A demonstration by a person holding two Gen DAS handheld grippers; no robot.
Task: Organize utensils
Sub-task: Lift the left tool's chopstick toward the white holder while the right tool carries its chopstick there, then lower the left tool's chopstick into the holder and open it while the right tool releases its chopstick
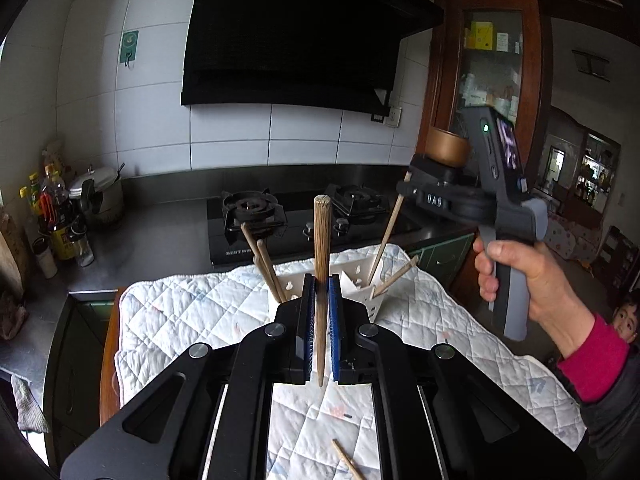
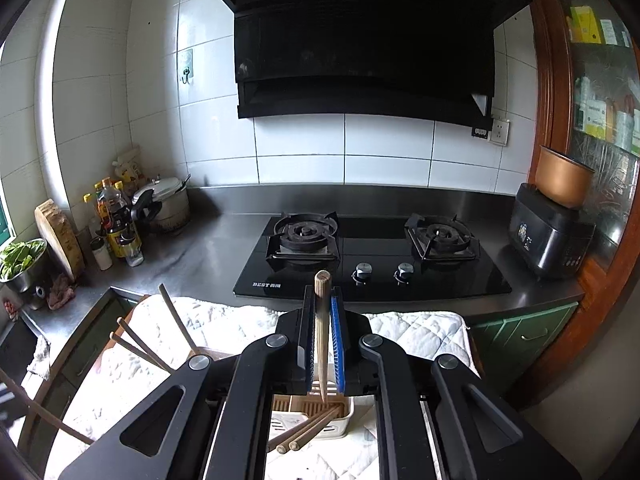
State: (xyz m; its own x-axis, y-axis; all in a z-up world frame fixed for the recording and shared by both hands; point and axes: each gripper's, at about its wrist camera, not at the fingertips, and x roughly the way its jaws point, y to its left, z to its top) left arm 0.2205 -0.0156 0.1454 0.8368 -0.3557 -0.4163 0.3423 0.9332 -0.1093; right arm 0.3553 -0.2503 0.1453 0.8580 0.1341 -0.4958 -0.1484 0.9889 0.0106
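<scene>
Both grippers carry a chopstick upright, thick end up and thin tip down, which looks like the sensible way to feed one into a narrow holder from above.

The left gripper (image 1: 319, 308) has its jaws closed tight on a wooden chopstick (image 1: 321, 264), pinching it about midway so that the stick stands nearly vertical. It hangs over the quilted cloth (image 1: 180, 320) that covers the worktop, short of the white utensil holder (image 1: 362, 280), as if waiting its turn.

The right gripper (image 2: 320, 332) likewise has its jaws clamped on a second chopstick (image 2: 321, 320). Seen through its own camera, the tip points down into the slatted compartment of the holder (image 2: 344, 420), so I judge this one is about to be dropped in. Two chopsticks (image 2: 308, 432) already lean out of that compartment, and a few others lean in the holder's other side (image 1: 264, 268).

One loose chopstick (image 1: 348, 460) lies on the cloth near the left gripper, not yet collected. The stove (image 2: 372, 256) behind plays no part.
</scene>
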